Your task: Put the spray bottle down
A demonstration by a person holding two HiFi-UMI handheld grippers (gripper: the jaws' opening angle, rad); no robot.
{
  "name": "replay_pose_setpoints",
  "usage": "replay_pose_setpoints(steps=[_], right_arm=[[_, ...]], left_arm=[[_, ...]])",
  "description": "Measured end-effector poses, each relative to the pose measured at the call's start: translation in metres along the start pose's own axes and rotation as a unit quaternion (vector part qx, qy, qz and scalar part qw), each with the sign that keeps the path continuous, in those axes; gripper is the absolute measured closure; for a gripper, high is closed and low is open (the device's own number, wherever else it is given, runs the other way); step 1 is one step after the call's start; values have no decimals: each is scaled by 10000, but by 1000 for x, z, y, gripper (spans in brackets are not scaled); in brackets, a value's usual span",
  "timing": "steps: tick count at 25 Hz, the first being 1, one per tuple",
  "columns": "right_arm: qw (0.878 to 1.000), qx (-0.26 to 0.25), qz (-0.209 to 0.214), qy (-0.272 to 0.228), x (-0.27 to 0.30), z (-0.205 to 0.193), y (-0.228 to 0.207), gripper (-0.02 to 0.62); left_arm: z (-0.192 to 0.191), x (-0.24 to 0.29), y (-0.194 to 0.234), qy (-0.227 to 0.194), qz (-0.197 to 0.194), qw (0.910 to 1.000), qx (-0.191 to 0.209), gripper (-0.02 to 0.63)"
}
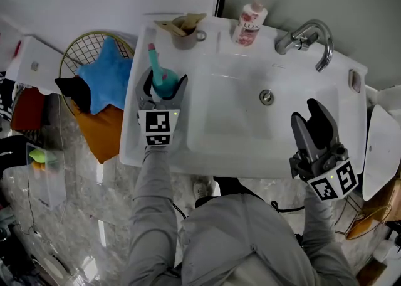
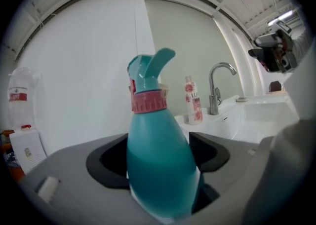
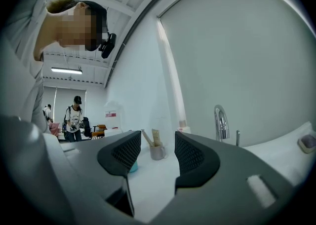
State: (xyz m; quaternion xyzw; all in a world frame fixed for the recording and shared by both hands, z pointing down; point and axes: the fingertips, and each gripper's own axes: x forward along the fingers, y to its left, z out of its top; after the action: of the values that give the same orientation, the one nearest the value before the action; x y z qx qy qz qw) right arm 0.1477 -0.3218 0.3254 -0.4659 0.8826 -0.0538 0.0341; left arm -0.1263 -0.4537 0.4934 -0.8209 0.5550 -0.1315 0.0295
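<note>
Spray bottle upright, clamped between left claw jaws, over sink ledge.

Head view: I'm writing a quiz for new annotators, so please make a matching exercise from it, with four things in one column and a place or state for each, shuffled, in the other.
Things
1. spray bottle
2. right tongs
3. faucet
4. mug

Places or states
a. back left corner of the sink
b. open, nothing between them
c. gripped in the left tongs
d. chrome, at the sink's back right

Pairs: 1-c, 2-b, 3-d, 4-a
</note>
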Motion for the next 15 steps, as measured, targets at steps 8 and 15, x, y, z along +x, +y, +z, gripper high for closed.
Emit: replay_pose_setpoints(steps=[8,15], right_arm=[[10000,-11,-91,12,-5,-1,-9,383],[9999,-39,-91,34,-8,0,-11,383]], left_arm=[[-10,7,4,58,76,9999,-65,195],[-10,6,3,5,131,9999,-46,195]])
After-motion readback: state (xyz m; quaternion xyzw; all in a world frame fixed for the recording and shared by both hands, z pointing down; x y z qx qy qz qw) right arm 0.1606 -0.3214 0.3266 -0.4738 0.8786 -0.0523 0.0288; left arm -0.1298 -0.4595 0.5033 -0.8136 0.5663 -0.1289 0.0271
